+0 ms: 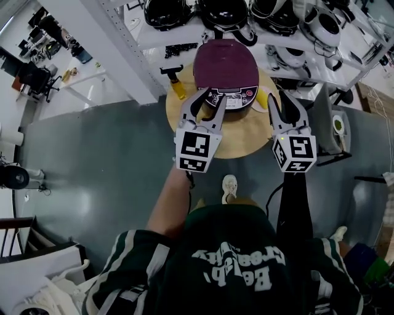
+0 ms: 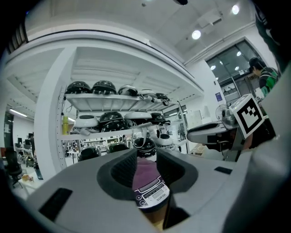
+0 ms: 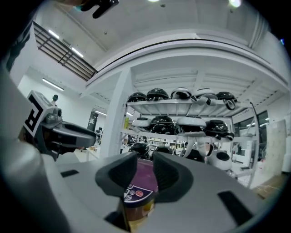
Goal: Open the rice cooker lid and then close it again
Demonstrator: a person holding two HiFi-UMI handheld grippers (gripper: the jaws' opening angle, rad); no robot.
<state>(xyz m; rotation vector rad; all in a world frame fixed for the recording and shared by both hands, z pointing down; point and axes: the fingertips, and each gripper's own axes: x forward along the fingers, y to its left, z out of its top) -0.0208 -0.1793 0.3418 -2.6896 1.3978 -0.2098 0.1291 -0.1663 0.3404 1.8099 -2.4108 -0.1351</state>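
The left gripper (image 1: 208, 106) and right gripper (image 1: 285, 106), jaws part-open (nothing held), face the closed rice cooker (image 1: 226, 67) on the desk (image 1: 243, 141), seemingly poised to reach it.

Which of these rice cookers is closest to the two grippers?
The maroon-lidded rice cooker on the round wooden table; the black and white ones sit back on the shelves.

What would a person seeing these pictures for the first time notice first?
The purple-lidded rice cooker, lid shut, stands on a round wooden table in the head view's upper middle. Before it the left gripper and right gripper point at it, both open and empty. Behind, a white shelf carries rows of dark rounded cookers.
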